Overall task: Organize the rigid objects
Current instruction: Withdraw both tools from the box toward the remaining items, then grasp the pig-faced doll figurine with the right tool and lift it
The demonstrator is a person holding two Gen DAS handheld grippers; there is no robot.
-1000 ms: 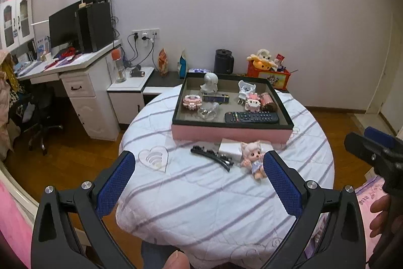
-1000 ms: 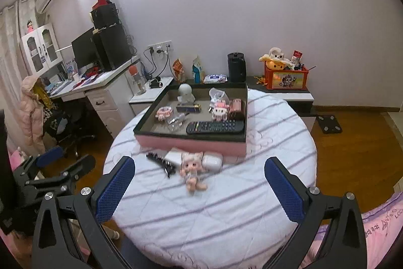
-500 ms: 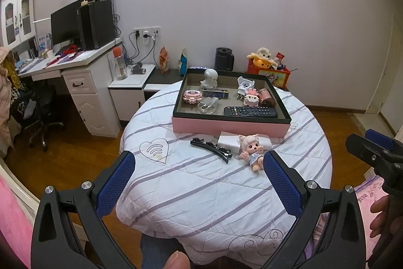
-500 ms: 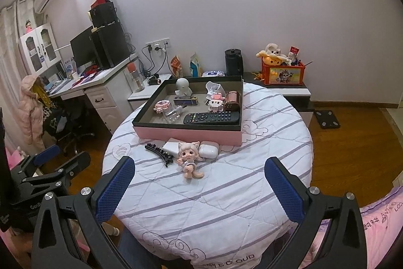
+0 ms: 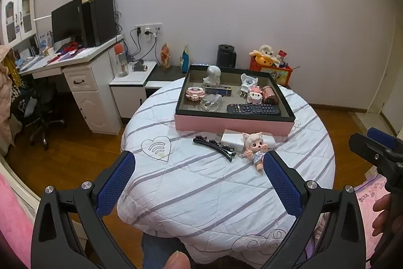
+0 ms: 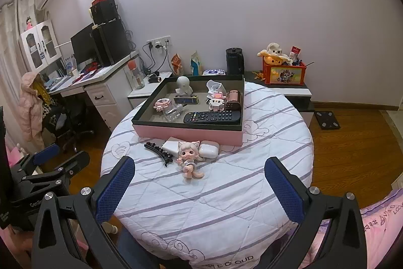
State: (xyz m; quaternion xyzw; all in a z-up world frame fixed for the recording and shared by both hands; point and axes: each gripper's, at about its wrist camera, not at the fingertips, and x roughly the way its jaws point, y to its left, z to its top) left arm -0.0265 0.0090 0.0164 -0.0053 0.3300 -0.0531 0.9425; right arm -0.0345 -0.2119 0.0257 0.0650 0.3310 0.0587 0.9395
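A pink box [image 5: 234, 124] [image 6: 186, 134] with a dark rim stands on the round table and holds a black remote [image 5: 253, 109] [image 6: 212, 117], a white figurine [image 5: 212, 75], a pink bracelet [image 5: 194, 93] and other small items. In front of the box lie a doll [image 5: 255, 149] [image 6: 189, 158], a black hair clip [image 5: 214, 147] [image 6: 158, 152], a white charger [image 5: 230, 140] [image 6: 171, 146] and a white earbud case [image 6: 208, 149]. My left gripper [image 5: 199, 168] and right gripper [image 6: 199, 173] both hang open, well short of these items, empty.
The round table [image 5: 201, 188] carries a striped white quilt. A white desk [image 5: 83, 82] with a monitor and an office chair [image 5: 42, 107] stand at the left. Low cabinets run along the back wall with a toy box [image 6: 283, 72]. Wooden floor [image 6: 352, 143] lies to the right.
Both grippers have drawn back from the table, so the table and box look smaller and farther away. Both stay open; no object has moved.
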